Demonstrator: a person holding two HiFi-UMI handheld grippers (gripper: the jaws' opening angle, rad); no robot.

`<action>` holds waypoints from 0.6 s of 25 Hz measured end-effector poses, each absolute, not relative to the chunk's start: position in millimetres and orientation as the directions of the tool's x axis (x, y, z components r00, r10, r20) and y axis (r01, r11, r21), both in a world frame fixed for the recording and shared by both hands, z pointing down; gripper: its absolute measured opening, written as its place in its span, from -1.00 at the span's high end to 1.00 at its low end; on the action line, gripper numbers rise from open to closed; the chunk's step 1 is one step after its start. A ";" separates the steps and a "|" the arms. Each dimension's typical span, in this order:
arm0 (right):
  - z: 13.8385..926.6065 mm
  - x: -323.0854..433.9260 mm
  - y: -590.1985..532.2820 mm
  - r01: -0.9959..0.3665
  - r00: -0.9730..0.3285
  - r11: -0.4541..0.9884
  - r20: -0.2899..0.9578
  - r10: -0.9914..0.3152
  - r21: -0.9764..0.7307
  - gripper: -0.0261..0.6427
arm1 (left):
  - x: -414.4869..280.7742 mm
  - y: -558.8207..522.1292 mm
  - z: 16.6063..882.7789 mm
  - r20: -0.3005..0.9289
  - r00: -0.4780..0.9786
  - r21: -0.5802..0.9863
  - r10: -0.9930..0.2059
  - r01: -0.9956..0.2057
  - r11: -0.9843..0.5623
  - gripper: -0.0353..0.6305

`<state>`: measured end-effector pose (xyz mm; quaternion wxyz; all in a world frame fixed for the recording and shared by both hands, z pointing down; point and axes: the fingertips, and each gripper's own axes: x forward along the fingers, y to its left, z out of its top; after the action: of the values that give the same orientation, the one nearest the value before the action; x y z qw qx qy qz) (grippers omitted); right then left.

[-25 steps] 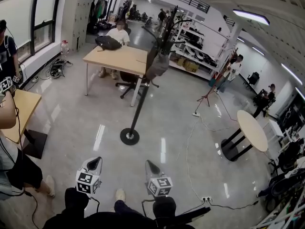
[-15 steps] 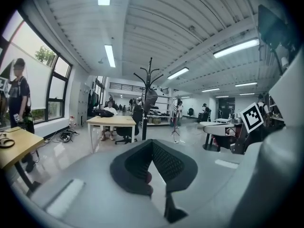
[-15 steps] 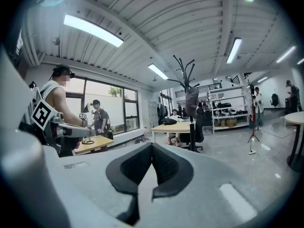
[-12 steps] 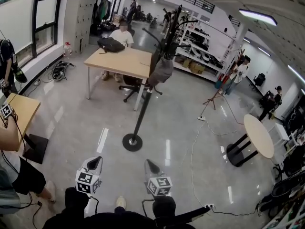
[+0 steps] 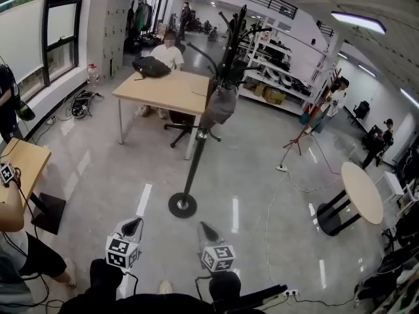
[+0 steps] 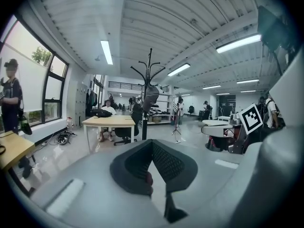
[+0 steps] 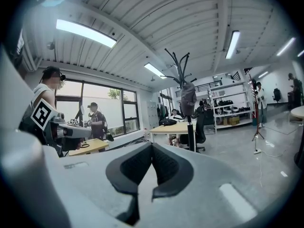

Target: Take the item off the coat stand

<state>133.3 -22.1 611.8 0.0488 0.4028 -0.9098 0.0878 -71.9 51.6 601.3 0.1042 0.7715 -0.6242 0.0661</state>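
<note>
Glossy grey floor, coat stand, wooden desk

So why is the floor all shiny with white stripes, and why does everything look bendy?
Head view: ceiling lights glare off the glossy floor, and the wide lens curves the room's edges. Both gripper views: the same bending, plus dark rounded corners.

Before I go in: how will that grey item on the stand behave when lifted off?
Probably floppy: the item hangs as a sagging grey lump on the stand, so it should droop when lifted. Likely light: the thin stand is upright under it. A sideways tug might rock the stand on its small round base.
</note>
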 end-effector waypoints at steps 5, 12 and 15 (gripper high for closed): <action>617.3 138.7 -54.1 -0.741 -0.671 0.660 0.172 -0.721 -0.126 0.92 | -63.4 22.5 595.2 0.233 0.208 0.074 -0.950 -0.978 -0.196 0.88; 621.4 142.2 -78.6 -0.742 -0.671 0.657 0.176 -0.721 -0.138 0.92 | -65.8 3.5 598.8 0.263 0.196 0.073 -0.945 -0.980 -0.183 0.88; 622.2 142.8 -86.3 -0.744 -0.668 0.653 0.180 -0.722 -0.144 0.92 | -70.2 -7.3 601.2 0.256 0.185 0.055 -0.949 -0.983 -0.177 0.88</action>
<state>142.8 -86.3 622.2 0.0533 0.4037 -0.9075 0.1032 -70.2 -7.3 601.2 0.1037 0.7626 -0.6332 0.0815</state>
